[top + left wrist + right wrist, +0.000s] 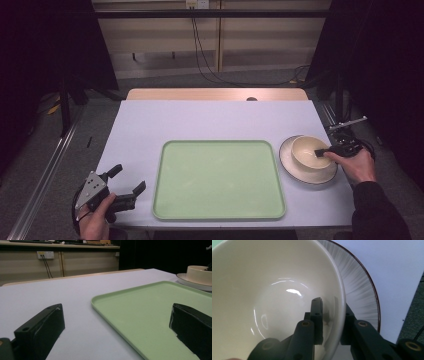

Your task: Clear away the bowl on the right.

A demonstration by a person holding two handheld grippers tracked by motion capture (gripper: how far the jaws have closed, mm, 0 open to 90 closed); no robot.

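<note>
A cream bowl point(306, 149) stands on a pale plate point(311, 174) with a dark rim, right of an empty green tray point(218, 180). My right gripper point(322, 151) reaches over the bowl's right side. In the right gripper view, the right gripper point(332, 305) straddles the bowl point(274, 290) wall, one jaw inside and the other outside over the plate point(359, 290), pinching the rim. My left gripper point(129, 178) stands open at the table's front left, just left of the tray. Nothing lies between the jaws of the left gripper point(116, 307), which faces the tray point(150, 305) corner.
The table point(215, 117) has a lilac top with a wooden strip along its far edge. Beyond it is a wall with cables hanging down. The bowl point(198, 273) and plate point(192, 283) sit at the far right in the left gripper view.
</note>
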